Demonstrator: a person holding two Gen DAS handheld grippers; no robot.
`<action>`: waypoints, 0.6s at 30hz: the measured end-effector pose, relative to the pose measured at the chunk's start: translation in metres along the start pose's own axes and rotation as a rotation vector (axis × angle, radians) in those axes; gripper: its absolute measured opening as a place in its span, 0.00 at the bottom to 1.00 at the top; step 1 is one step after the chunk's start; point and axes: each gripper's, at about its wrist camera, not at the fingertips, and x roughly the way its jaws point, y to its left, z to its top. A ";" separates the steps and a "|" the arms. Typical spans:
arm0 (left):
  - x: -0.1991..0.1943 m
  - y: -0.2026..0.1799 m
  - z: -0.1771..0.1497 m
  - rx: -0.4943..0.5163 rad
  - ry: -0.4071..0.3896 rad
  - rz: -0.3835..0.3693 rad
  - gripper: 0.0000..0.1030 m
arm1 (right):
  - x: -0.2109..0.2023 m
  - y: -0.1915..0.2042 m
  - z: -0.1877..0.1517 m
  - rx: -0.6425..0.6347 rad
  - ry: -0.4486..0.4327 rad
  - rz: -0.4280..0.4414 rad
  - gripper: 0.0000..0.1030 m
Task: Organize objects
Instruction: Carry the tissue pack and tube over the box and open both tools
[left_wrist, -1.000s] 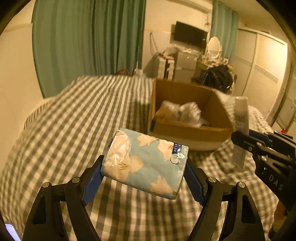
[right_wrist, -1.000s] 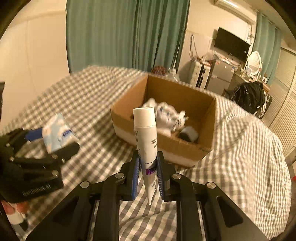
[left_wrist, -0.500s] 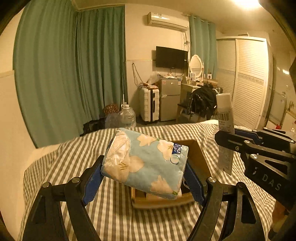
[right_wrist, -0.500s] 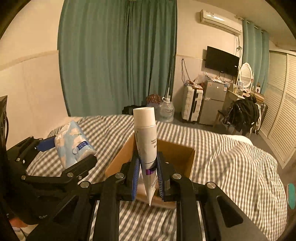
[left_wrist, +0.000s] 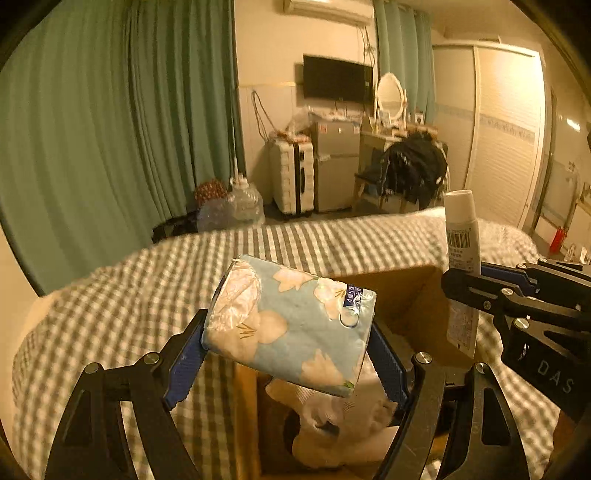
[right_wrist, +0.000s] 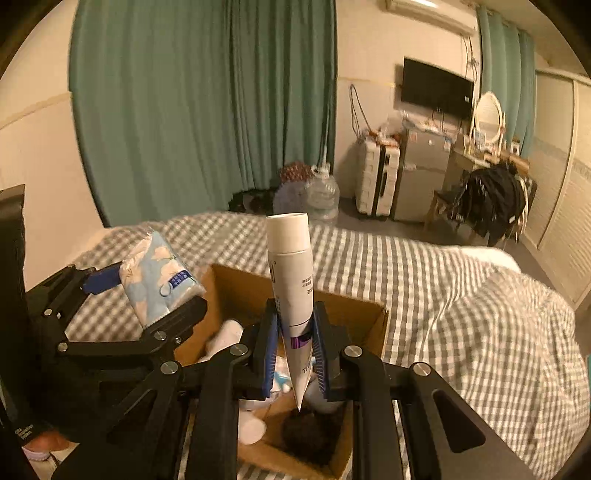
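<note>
Above cardboard box (right_wrist: 369, 314) on checked bed (right_wrist: 461, 280), I hold both tools loaded: left tool (left_wrist: 288, 354) clamps tissue pack (left_wrist: 291, 321), right tool (right_wrist: 295, 354) pinches white tube (right_wrist: 291, 280) upright, cap up. Risk as I judge: tools sit close, could knock together on release; tube tail narrow, may slip and miss box

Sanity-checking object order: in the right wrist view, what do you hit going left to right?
left gripper → tissue pack → white tube in the right gripper → suitcase → mini fridge → black jacket on a chair
</note>
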 end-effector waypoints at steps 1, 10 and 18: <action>0.008 0.000 -0.004 -0.003 0.014 -0.008 0.80 | 0.010 -0.004 -0.003 0.006 0.015 -0.002 0.16; 0.042 -0.014 -0.022 0.070 0.075 -0.034 0.80 | 0.075 -0.027 -0.028 0.032 0.150 -0.004 0.17; 0.034 -0.027 -0.024 0.089 0.082 -0.054 0.84 | 0.062 -0.032 -0.032 0.078 0.133 0.015 0.20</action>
